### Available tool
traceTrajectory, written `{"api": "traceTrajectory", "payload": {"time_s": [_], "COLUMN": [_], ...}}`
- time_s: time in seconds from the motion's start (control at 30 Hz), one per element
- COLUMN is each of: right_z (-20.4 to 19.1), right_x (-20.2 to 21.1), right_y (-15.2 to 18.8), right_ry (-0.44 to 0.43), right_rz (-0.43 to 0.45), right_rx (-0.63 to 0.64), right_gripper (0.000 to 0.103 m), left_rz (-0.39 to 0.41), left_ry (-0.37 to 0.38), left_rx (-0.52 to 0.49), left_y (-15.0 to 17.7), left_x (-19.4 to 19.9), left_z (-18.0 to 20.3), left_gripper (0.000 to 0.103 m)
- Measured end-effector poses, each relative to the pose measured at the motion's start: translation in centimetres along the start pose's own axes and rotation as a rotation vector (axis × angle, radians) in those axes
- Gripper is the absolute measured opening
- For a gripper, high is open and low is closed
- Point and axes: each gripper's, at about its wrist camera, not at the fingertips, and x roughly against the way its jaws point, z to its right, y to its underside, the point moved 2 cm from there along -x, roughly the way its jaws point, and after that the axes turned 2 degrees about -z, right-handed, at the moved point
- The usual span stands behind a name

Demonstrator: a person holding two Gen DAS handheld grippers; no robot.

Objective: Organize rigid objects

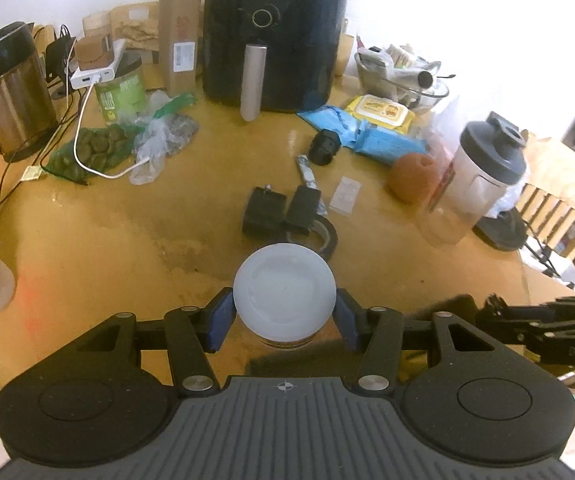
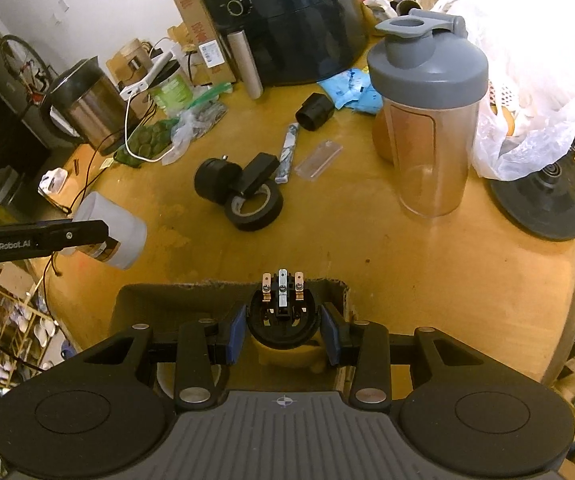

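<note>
My left gripper (image 1: 284,316) is shut on a white-lidded jar (image 1: 284,290) and holds it above the wooden table (image 1: 127,248). The jar (image 2: 117,236) also shows at the left of the right wrist view, clamped in the left gripper. My right gripper (image 2: 283,330) is shut on a round black plug part with copper prongs (image 2: 283,308), held over an open cardboard box (image 2: 175,296) at the table's near edge. On the table lie a black tape roll (image 2: 253,210), a black cylinder (image 2: 213,180), a black block (image 2: 259,174) and a black socket (image 2: 314,112).
A shaker bottle (image 2: 427,120) stands at the right, next to a white plastic bag (image 2: 527,120) and a black round base (image 2: 543,200). A black air fryer (image 1: 275,32), a kettle (image 1: 7,88), a cardboard box (image 1: 179,24) and food bags line the back.
</note>
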Motion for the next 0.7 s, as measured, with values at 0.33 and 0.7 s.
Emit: {"api": "traceTrajectory", "payload": {"time_s": [0.33, 0.7], "right_z": [-0.3, -0.9], "right_x": [0.2, 0.6], "right_y": [1.0, 2.0], "right_ry": [-0.030, -0.060], "right_rz": [-0.016, -0.037], "right_rx": [0.010, 0.030], "right_gripper": [0.043, 0.043], "left_rz": [-0.053, -0.147], "left_ry": [0.023, -0.007], "left_rx": [-0.012, 0.005], "left_y": [3.1, 5.2], "left_x": [0.0, -2.8], "left_z": [1.4, 1.0], "left_gripper": [0.052, 0.053]}}
